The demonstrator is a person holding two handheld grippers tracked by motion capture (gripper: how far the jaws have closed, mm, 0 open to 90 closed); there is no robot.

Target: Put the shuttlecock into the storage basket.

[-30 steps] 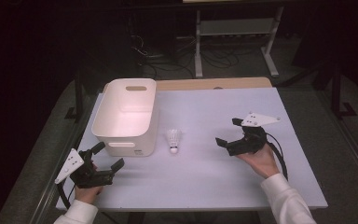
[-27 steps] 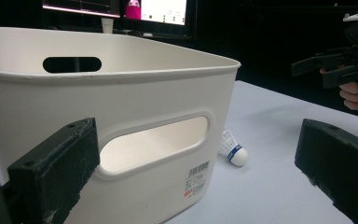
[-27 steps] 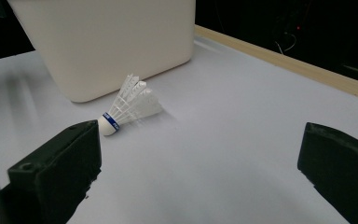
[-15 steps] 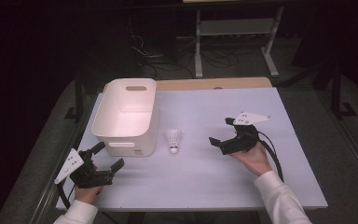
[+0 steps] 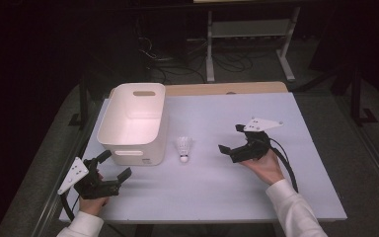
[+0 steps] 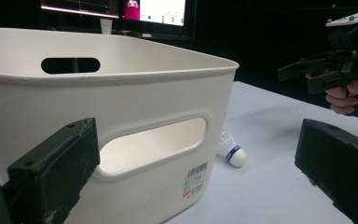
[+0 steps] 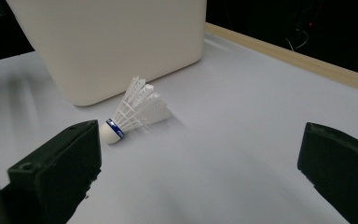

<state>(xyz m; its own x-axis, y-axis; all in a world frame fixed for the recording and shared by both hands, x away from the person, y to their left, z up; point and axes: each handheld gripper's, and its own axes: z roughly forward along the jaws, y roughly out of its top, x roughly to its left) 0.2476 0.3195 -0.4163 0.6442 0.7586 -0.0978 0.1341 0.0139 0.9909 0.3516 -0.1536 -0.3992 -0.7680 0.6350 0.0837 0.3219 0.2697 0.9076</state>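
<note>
The white feathered shuttlecock (image 5: 183, 147) lies mid-counter beside the white plastic bin (image 5: 134, 123). It looks light and fragile, best pinched at its cork. Both tongs, left (image 5: 109, 168) and right (image 5: 229, 139), are released.

Left hand (image 5: 93, 202), white-sleeved forearm entering at 7 o'clock of the high view, grips the black two-jaw left gripper (image 5: 114, 168) with grey three-cornered plate; jaws spread wide apart, pointing toward 1 o'clock, nothing between them. Right hand (image 5: 262, 166), white-sleeved forearm entering at 5 o'clock, holds the black two-jaw right gripper (image 5: 231, 140) with grey plate uppermost; jaws spread wide, aimed toward 9 o'clock, nothing held. A black cable loops from it toward 4 o'clock. The two grippers sit well apart.
</note>
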